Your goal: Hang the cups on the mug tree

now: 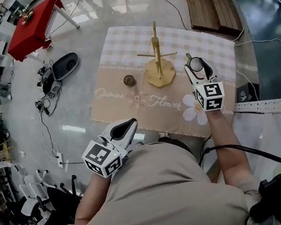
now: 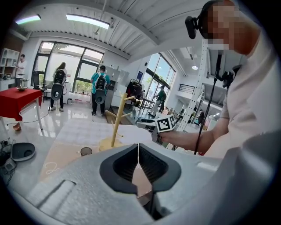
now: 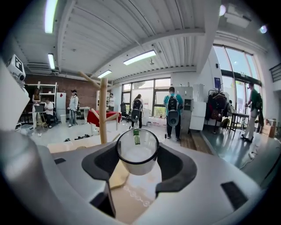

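Dark-rimmed cup (image 3: 137, 154) gripped inside right claw (image 3: 138, 159), near mug tree (image 3: 103, 115).

1. The right gripper (image 3: 138, 157) clamps a cup (image 3: 137, 165), with a jaw against each side.
2. The cup's dark-rimmed mouth faces the camera.
3. A wooden mug tree (image 3: 103, 112) stands just behind it to the left, on the counter (image 3: 145, 193).

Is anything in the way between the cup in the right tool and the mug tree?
No, nothing visible. The cup held in the right tool is just right of the tree, with only bare cloth between them. The other cup stands on the tree's left side, out of the way.
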`<state>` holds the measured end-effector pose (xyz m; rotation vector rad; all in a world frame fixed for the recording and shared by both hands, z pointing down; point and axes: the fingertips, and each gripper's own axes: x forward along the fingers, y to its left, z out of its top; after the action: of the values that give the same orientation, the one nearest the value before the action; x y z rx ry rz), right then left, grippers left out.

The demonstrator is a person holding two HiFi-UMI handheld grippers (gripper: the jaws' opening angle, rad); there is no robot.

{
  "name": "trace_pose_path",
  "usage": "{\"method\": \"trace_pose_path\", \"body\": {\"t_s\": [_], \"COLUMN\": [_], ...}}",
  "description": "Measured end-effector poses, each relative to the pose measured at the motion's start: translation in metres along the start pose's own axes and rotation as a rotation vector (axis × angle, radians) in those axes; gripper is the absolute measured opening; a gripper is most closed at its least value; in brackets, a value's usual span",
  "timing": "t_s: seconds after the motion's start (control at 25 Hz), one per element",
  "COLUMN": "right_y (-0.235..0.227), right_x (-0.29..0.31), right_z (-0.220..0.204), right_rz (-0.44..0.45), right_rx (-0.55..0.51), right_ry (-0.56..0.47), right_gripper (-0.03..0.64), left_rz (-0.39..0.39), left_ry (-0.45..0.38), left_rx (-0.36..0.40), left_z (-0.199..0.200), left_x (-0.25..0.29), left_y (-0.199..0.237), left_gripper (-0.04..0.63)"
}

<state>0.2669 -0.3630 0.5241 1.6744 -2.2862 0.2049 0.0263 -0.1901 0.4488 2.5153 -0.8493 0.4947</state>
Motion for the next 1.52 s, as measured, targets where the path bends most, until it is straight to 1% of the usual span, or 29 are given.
{"method": "trace_pose_path", "body": {"t_s": [0.2,0.4,0.6,0.84,1.28,1.52], "right_y": [0.014,0.026,0.040,0.048,0.079,0.084], "right_x": [0.004,0.010,0.017,0.018,0.036,0.043], "right_z": [0.036,0.045,0.044,0.044,0.023,0.014], "right_rz": [-0.002,-0.008,-0.008,-0.051,-0.043,-0.057], "right_rx": [-0.038,-0.069,-0.100,-0.127,-0.154,-0.147], "right_ry": [-0.050,-0.056,-0.046,-0.050,-0.026,-0.014], "right_gripper": [0.276,0.276,0.276,0.276,0.276,0.276], "left_rz": [0.010,0.026,0.036,0.050,0.080,0.105], "left_ry": [-0.009,-0.025,-0.027,-0.031,-0.035,-0.046], "left_rx": [-0.007,-0.023,-0.036,-0.051,-0.055,-0.062], "left_z": [-0.003,-0.008,-0.013,-0.019,-0.029,-0.032], "left_x": [-0.011,-0.024,-0.035,-0.050,-0.072,-0.088], "left_y": [0.004,0.012,0.018,0.024,0.034,0.041], "left_gripper": [0.014,0.015,0.015,0.015,0.014,0.015]}}
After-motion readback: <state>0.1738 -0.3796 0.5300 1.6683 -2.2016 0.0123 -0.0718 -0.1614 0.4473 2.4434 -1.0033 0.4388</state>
